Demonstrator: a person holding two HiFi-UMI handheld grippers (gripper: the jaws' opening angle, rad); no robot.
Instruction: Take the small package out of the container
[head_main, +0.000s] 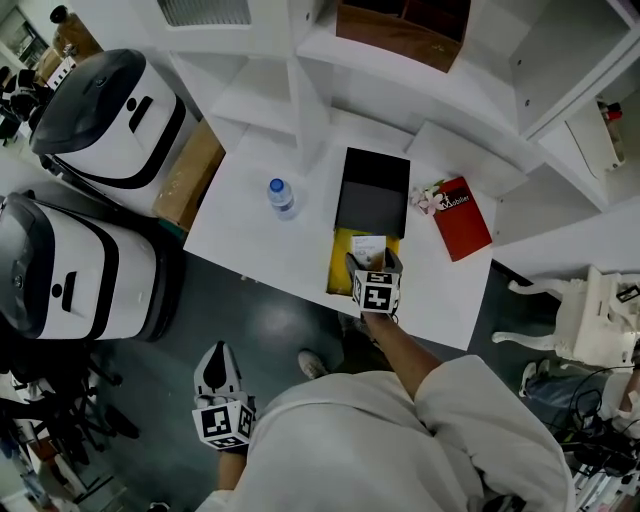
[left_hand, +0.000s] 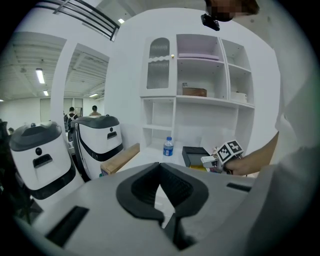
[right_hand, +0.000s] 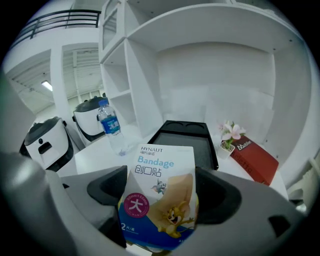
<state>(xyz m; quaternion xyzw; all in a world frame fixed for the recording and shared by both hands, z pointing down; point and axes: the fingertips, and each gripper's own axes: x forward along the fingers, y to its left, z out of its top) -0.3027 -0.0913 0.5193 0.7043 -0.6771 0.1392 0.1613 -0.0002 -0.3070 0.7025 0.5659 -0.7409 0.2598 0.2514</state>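
The small package (right_hand: 157, 172) is a white and blue bandage pouch with a cartoon print. It stands upright between the jaws of my right gripper (right_hand: 159, 200), which is shut on it. In the head view the right gripper (head_main: 375, 272) holds the package (head_main: 368, 249) just above the container's yellow box (head_main: 341, 262). The container's black lid (head_main: 372, 190) lies open behind the box on the white table (head_main: 250, 235). My left gripper (head_main: 220, 385) hangs low over the dark floor, off the table, with its jaws (left_hand: 162, 192) closed on nothing.
A water bottle (head_main: 281, 197) stands left of the container. A small flower pot (head_main: 430, 198) and a red book (head_main: 462, 217) lie to its right. White shelves rise behind the table. Two white and black robot-like machines (head_main: 100, 115) stand at the left.
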